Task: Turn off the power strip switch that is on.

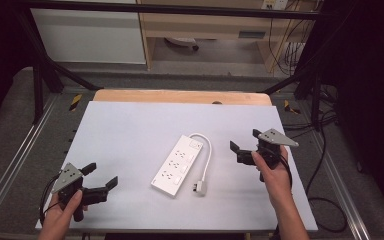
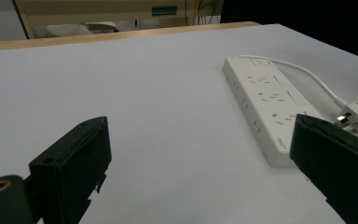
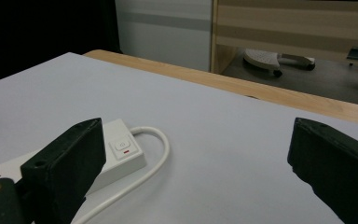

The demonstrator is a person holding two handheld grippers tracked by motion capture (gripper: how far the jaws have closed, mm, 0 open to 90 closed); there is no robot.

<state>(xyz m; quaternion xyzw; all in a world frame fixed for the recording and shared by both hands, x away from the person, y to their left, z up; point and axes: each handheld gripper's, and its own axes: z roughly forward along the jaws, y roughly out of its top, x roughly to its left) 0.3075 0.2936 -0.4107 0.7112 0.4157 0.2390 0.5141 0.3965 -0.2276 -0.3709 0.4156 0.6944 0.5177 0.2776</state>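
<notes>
A white power strip (image 1: 175, 164) lies at the middle of the white table (image 1: 130, 130), angled from near left to far right. Its white cord (image 1: 207, 150) loops round to a plug (image 1: 199, 188) lying by its near end. My left gripper (image 1: 100, 175) hovers open near the front left, a hand's width left of the power strip (image 2: 270, 105). To the right of the strip, my right gripper (image 1: 245, 140) is held open. The strip's switch end (image 3: 121, 149) sits behind its left jaw. Nothing is between either pair of jaws.
A wooden strip (image 1: 180, 96) edges the table's far side. Black frame bars (image 1: 45, 65) stand at the far corners. Cables (image 1: 325, 150) trail on the floor at the right. A wooden shelf unit (image 1: 205, 25) stands beyond the table.
</notes>
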